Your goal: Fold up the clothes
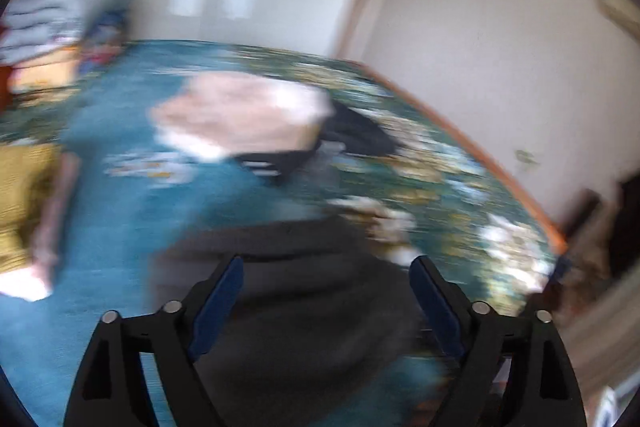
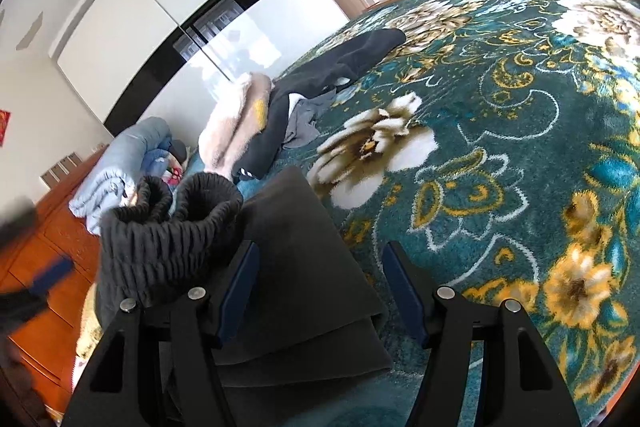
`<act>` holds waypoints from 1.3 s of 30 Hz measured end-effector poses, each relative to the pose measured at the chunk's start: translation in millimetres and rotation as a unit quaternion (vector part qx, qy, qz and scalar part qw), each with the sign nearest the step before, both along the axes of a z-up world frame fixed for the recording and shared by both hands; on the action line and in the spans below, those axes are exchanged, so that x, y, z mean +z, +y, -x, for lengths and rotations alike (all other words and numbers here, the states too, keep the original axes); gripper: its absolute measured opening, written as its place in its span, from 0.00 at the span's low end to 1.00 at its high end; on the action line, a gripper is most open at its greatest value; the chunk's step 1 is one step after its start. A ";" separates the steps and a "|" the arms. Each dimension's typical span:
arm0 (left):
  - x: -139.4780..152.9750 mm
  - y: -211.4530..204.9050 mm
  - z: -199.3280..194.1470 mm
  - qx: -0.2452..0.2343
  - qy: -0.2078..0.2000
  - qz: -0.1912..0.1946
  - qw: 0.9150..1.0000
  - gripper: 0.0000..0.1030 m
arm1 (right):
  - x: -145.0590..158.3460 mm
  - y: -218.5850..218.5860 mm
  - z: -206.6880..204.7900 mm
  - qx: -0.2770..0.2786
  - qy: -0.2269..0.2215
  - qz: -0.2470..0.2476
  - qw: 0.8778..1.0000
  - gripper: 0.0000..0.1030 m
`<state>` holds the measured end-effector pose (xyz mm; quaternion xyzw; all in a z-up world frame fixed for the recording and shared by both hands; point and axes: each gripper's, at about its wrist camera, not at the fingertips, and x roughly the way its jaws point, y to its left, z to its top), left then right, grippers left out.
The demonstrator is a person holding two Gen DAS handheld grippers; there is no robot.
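Note:
A dark grey garment (image 2: 304, 267) lies folded in layers on the teal floral bedspread (image 2: 500, 155), its ribbed waistband (image 2: 168, 227) bunched up at the left. My right gripper (image 2: 318, 259) is open just above its folded edge and holds nothing. In the blurred left wrist view the same dark garment (image 1: 320, 291) lies under my open, empty left gripper (image 1: 326, 267). Further back lies a heap of a pink fleece (image 2: 232, 123) and black clothes (image 2: 344, 63), which also shows in the left wrist view (image 1: 240, 111).
A folded light-blue blanket (image 2: 116, 167) sits on an orange wooden headboard cabinet (image 2: 48, 259) at the left. A white and black wardrobe (image 2: 180, 11) stands behind the bed. A yellow cloth (image 1: 20, 203) lies at the left of the left wrist view.

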<state>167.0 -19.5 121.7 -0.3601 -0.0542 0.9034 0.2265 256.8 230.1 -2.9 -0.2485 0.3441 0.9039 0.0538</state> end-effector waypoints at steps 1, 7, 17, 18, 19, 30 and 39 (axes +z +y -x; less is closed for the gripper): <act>-9.0 -13.1 2.6 0.029 -0.004 0.023 0.999 0.87 | 0.6 1.7 -1.8 -0.003 0.006 0.005 1.000 0.64; -75.6 -47.8 -5.4 0.063 -0.065 0.087 0.992 0.87 | 8.4 7.5 -18.0 0.014 0.074 0.045 0.996 0.71; -110.5 -39.9 -5.9 0.017 -0.091 0.053 0.994 0.87 | 24.8 -29.3 -23.8 0.092 0.065 0.022 0.993 0.75; -111.9 -39.4 -4.8 0.012 -0.094 0.047 0.994 0.87 | 18.3 -35.5 -14.5 0.105 0.039 0.029 0.993 0.75; -113.3 -38.9 -3.8 0.007 -0.097 0.041 0.994 0.87 | 11.7 -41.6 -5.5 0.117 0.014 0.037 0.992 0.75; -118.8 -60.7 1.6 -0.006 -0.126 -0.036 0.991 0.90 | 40.7 -69.9 42.9 0.154 -0.012 -0.013 0.988 0.58; -102.3 -61.0 0.2 -0.031 -0.114 -0.070 0.991 0.90 | 75.5 -41.1 38.8 0.184 0.052 -0.017 0.981 0.48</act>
